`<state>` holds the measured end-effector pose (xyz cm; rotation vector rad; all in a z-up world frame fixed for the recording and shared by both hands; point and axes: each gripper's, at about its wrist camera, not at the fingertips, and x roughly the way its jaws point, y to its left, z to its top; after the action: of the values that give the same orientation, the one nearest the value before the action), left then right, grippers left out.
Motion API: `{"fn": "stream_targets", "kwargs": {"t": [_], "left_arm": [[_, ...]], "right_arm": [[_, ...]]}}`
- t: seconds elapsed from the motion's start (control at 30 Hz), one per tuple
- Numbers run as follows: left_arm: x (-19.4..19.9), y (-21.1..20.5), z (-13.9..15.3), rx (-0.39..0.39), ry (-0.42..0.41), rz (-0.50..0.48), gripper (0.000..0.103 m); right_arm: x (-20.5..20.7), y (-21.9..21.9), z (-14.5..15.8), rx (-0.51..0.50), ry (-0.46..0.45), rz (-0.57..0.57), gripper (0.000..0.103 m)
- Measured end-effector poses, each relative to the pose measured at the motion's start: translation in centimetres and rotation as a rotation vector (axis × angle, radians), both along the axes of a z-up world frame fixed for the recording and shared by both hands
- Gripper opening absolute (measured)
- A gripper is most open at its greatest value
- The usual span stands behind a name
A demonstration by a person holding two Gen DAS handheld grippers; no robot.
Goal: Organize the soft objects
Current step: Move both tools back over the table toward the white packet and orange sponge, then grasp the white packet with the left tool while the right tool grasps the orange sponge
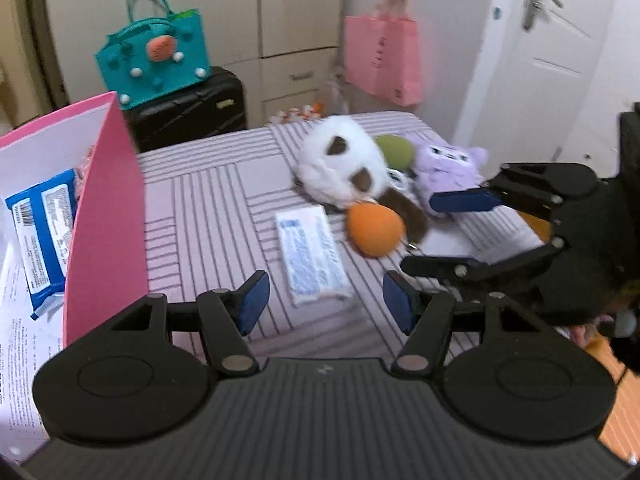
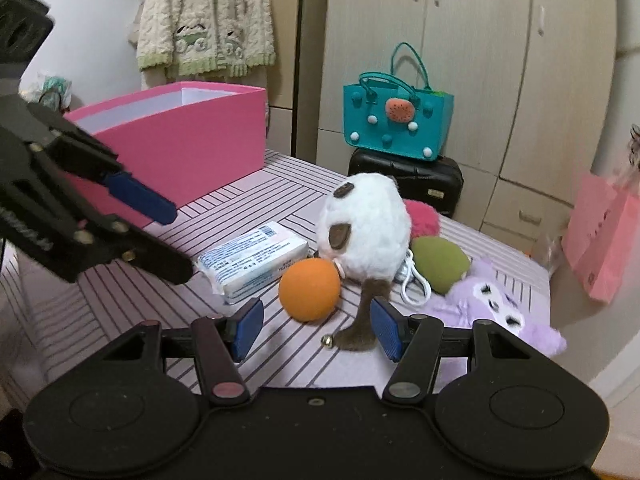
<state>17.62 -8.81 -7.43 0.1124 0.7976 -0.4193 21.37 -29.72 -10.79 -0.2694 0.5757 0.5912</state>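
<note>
Cream wardrobe doors close off the back of this small room, with a black suitcase (image 2: 406, 178) against them and a teal tote bag (image 2: 396, 118) on top of it. On the wall side a pink paper bag (image 1: 384, 58) hangs near a white door (image 1: 556, 44), and a knitted cardigan (image 2: 204, 20) hangs in the other corner.

I work over a bed (image 1: 208, 216) with a pale striped cover. On it stands my pink box (image 2: 180, 140), open at the top, with a blue packet (image 1: 42, 236) already lying inside. Near the middle of the cover lie the soft things I have yet to sort: a white and brown plush (image 2: 364, 228), an orange ball (image 2: 310, 290) touching it, a green ball (image 2: 438, 264), a purple plush (image 2: 492, 300), a pink fluffy thing (image 2: 424, 216) behind, and a white tissue pack (image 1: 314, 254) just beside the ball.

My left gripper (image 1: 324, 304) is parted and holds nothing, and it points down at the tissue pack. My right gripper (image 2: 316, 326) is likewise parted and unloaded, with the orange ball and the plush's brown tail just ahead of it.

I judge this to be the reach before a pick. Next I should bring each tool's pads to either side of one item, the pack on the left and probably the ball on the right, then close gently. The ball could roll off if I nudge it.
</note>
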Motion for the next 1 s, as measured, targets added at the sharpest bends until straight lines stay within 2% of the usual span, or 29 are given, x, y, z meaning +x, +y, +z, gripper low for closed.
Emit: {"fn": "stream_targets", "kwargs": {"t": [0.1, 0.23, 0.33, 0.43, 0.53, 0.6, 0.63, 0.7, 0.83, 1.0], "left_arm": [[0.8, -0.3, -0.5, 0.006, -0.020, 0.035, 0.062], [1.7, -0.5, -1.0, -0.025, -0.020, 0.057, 0.062], [2.2, -0.9, -1.5, -0.023, -0.026, 0.060, 0.059], [2.9, -1.4, -2.1, -0.013, -0.013, 0.071, 0.057], [3.6, -1.4, -2.6, -0.008, -0.008, 0.096, 0.054], [3.9, -1.4, -2.9, 0.000, -0.015, 0.114, 0.042], [4.1, -1.4, -3.1, 0.000, -0.002, 0.118, 0.039], [4.6, -1.6, -3.5, -0.021, 0.039, 0.104, 0.040], [4.3, -2.4, -3.6, 0.025, 0.005, 0.108, 0.042], [4.7, -2.5, -4.2, 0.030, 0.038, 0.124, 0.044]], "right_arm": [[0.2, 1.1, -0.3, -0.060, -0.043, 0.020, 0.064], [0.4, 1.7, -0.6, -0.085, -0.067, 0.025, 0.063], [0.9, 2.1, -0.9, -0.095, -0.051, 0.026, 0.062], [1.8, 2.2, -1.2, -0.075, -0.014, 0.011, 0.060], [2.5, 1.9, -1.5, -0.047, 0.017, 0.004, 0.051], [2.7, 1.6, -1.6, -0.016, 0.033, -0.016, 0.045], [2.7, 1.4, -1.7, 0.010, 0.045, -0.017, 0.043], [2.6, 1.2, -1.9, 0.030, 0.051, -0.022, 0.042], [1.8, 1.2, -2.1, 0.028, 0.038, -0.046, 0.042], [0.7, 0.5, -1.7, 0.061, 0.038, -0.111, 0.042]]}}
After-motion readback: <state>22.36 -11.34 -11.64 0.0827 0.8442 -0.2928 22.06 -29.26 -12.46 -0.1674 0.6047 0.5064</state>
